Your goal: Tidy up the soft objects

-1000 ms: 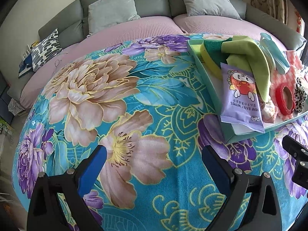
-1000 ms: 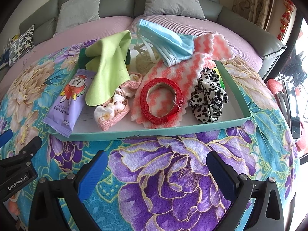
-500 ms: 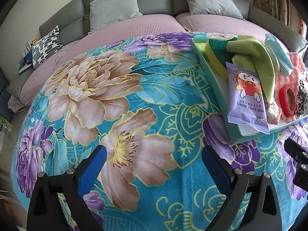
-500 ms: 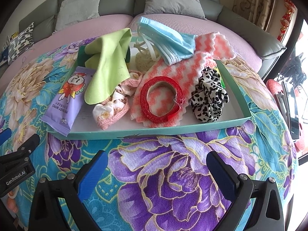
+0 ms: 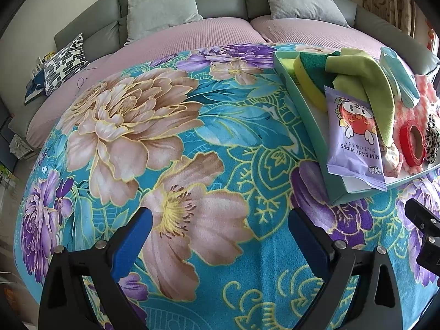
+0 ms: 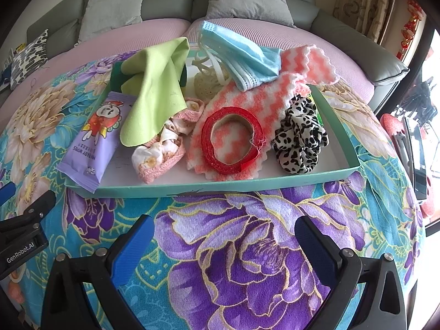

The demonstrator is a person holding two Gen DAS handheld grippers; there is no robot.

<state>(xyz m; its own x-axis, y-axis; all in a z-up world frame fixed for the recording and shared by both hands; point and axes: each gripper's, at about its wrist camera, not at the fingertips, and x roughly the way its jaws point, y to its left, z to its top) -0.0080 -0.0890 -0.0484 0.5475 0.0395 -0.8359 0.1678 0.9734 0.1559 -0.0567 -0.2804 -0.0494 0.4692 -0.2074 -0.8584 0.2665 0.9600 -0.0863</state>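
Resting in a shallow teal tray on a flower-patterned blanket, the soft things lie heaped and overlapping rather than sorted: a purple pack of baby wipes hangs over the near left rim, a lime-green cloth drapes across a yellow-and-green sponge, a pair of pink baby socks peeks from under the cloth's lower edge, and a pink-and-white zigzag towel spreads through the middle with a red tape ring on top of it. A blue face mask lies across the towel's far end, a cream knitted piece sits behind, and a leopard-print scrunchie sits at the right, touching the towel. The right tool hovers just short of the tray's near wall, its blue pads spread wide with nothing between them, squared to the pile as though to reach in. The left tool is likewise wide apart and empty, held off to the left over bare blanket, well clear of the tray, probably to leave room. Such a heap would fit things yet to be sorted out or things gathered in; which, I cannot tell.
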